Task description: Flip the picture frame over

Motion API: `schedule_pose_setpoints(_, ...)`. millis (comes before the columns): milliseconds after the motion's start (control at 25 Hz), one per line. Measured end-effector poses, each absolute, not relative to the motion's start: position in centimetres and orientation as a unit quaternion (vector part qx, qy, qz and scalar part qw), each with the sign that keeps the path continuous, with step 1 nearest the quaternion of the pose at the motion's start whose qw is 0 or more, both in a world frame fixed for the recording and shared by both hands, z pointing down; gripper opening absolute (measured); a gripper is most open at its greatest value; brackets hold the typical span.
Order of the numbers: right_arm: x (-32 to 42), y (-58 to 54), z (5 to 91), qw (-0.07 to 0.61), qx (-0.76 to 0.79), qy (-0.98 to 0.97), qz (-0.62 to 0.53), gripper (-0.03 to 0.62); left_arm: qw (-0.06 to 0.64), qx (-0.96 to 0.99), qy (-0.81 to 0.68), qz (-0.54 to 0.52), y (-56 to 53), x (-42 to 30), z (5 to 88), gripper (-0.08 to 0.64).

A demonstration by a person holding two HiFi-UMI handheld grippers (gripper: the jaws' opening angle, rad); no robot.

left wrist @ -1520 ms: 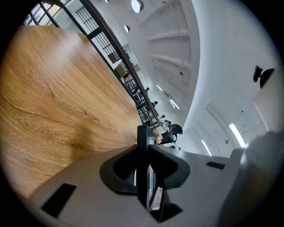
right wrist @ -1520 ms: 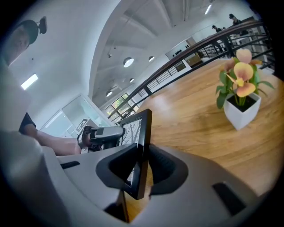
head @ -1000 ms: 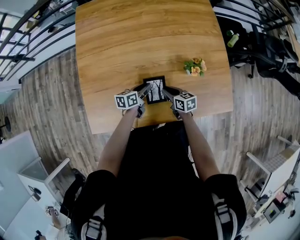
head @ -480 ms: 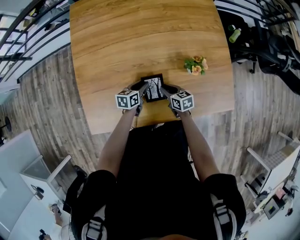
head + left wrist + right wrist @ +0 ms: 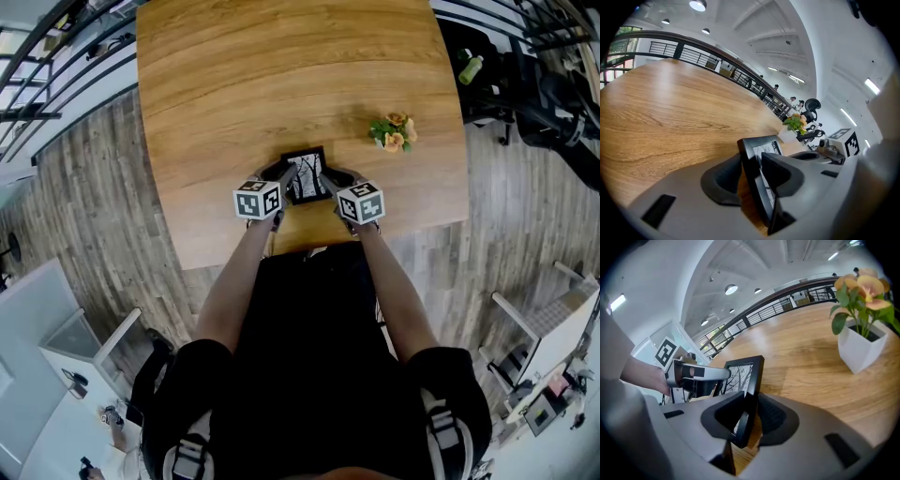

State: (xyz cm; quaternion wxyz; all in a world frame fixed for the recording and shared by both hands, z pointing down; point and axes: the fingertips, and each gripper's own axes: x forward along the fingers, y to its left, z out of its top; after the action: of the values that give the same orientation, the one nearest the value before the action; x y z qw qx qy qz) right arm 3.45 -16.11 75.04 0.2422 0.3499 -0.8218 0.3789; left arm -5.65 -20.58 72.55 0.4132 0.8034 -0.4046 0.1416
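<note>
A black picture frame point(image 5: 306, 175) with a tree print stands tilted on its edge near the front of the wooden table point(image 5: 281, 75). My left gripper point(image 5: 287, 174) has the frame's left side point(image 5: 757, 150) between its pads. Its jaws have just been opening, and a gap shows between one pad and the frame, so the left gripper point(image 5: 750, 176) is open around it. My right gripper point(image 5: 329, 179) is shut on the frame's right edge point(image 5: 746, 373), and both pads of the right gripper point(image 5: 752, 416) press on it.
A small potted plant point(image 5: 392, 133) in a white pot point(image 5: 862, 348) stands on the table to the right of the frame and shows behind it point(image 5: 796, 124) in the left gripper view. The table's front edge is just below the grippers. Railings run beyond the table.
The frame and both grippers have stayed at almost the same spot near the front edge. The left gripper has sunk slightly and rolled a little.
</note>
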Motion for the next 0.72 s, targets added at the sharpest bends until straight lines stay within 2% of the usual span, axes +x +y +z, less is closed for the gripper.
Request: schedule_pose_setpoints(720,3.2,-16.6,75.6,0.273,0.363,-0.819,0.349,0.103,0.38,0.8,-0.425,0.19,-21.2,-5.9,73.8,0.176)
